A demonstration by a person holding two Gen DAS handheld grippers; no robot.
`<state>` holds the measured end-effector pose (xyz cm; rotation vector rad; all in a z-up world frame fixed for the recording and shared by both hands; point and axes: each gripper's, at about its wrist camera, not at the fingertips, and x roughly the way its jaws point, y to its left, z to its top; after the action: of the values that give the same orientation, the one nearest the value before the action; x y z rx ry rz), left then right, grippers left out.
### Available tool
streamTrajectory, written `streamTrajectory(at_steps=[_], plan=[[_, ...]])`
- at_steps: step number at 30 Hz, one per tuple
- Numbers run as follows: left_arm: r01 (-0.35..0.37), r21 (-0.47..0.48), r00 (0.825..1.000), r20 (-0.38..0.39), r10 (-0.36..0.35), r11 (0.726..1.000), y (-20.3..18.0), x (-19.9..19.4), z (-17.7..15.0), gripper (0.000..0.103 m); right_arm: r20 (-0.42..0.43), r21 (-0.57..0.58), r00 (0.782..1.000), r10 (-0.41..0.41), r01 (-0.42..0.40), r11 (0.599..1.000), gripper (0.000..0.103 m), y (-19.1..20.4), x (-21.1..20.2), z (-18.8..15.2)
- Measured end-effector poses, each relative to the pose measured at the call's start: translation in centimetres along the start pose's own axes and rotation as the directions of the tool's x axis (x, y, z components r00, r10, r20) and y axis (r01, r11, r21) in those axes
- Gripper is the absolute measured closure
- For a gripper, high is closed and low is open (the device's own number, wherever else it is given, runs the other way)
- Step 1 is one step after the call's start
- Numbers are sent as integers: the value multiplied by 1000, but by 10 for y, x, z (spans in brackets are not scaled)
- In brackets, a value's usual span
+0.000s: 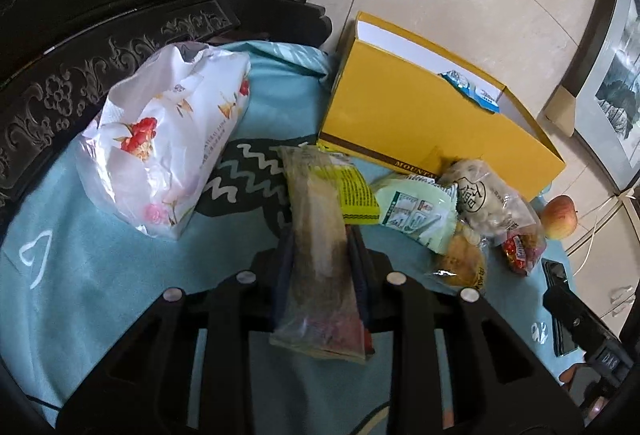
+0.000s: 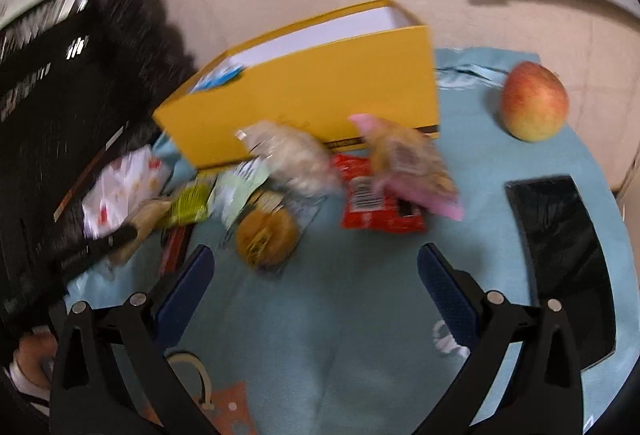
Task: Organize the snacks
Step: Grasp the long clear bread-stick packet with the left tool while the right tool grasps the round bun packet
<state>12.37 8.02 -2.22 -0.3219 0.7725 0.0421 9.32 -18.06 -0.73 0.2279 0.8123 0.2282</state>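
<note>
Pale blue cloth covers the desk [image 1: 100,275], where the left tongs [image 1: 320,247] are clamped on a long clear snack packet [image 1: 320,235], its far end resting by the loose heap of snacks [image 1: 452,211]. Lifting seems in hand; next it must be carried up over the wall of the yellow box [image 1: 420,123] behind. Right tongs [image 2: 316,275] stand apart, holding nothing.

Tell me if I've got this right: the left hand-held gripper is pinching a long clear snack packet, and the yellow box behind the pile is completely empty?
Not quite. The left hand-held gripper does pinch the long clear snack packet, but the yellow box is not empty: the left wrist view shows a blue-and-white packet poking up inside it.
</note>
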Motion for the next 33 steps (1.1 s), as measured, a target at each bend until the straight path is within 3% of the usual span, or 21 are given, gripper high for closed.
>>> streamTrajectory(at_steps=[4, 7, 11, 14, 15, 18, 20, 21, 23, 26, 28, 31, 33], plan=[[-1, 22, 1000, 14, 0, 1000, -1, 0, 1, 76, -23, -67, 996, -86, 84, 994, 1, 26, 19, 3], [14, 48, 1000, 5, -14, 999, -6, 0, -2, 76, -62, -73, 992, -106, 102, 992, 1, 45, 42, 10], [9, 31, 1000, -11, -9, 999, 0, 6, -3, 76, -129, -135, 968, -214, 197, 971, 1, 68, 74, 11], [10, 8, 999, -32, -9, 1000, 5, 12, -3, 76, -156, -95, 966, -208, 195, 976, 1, 70, 87, 8], [5, 5, 999, -39, -5, 1000, 7, 15, -4, 76, -163, -83, 964, -210, 199, 976, 6, 69, 91, 7], [-1, 3, 999, -49, 1, 1000, 8, 18, -6, 76, -165, -79, 970, -177, 166, 983, 42, 66, 94, 5], [-1, 6, 999, -48, 1, 1000, 8, 18, -6, 76, -161, -26, 979, -122, 120, 992, 53, 55, 82, 6], [-2, 5, 999, -49, 2, 1000, 8, 19, -7, 76, -153, 12, 985, -85, 88, 996, 68, 49, 75, 7], [-8, 7, 999, -52, 8, 1000, 8, 21, -7, 76, -141, 90, 990, 5, 7, 996, 75, 30, 57, 6], [-7, 10, 998, -68, 7, 1000, 7, 26, -10, 73, -117, 121, 992, 35, -21, 992, 82, 13, 37, 0], [-7, 9, 995, -100, 8, 1000, 8, 34, -12, 71, -117, 139, 991, 63, -46, 989, 83, 5, 32, -5], [-23, -3, 996, -86, 22, 1000, 11, 39, -13, 58, -129, 149, 987, 91, -72, 986, 83, -2, 33, -10], [-19, -3, 997, -75, 18, 1000, 11, 40, -13, 57, -137, 146, 985, 103, -83, 986, 80, -3, 35, -10]])
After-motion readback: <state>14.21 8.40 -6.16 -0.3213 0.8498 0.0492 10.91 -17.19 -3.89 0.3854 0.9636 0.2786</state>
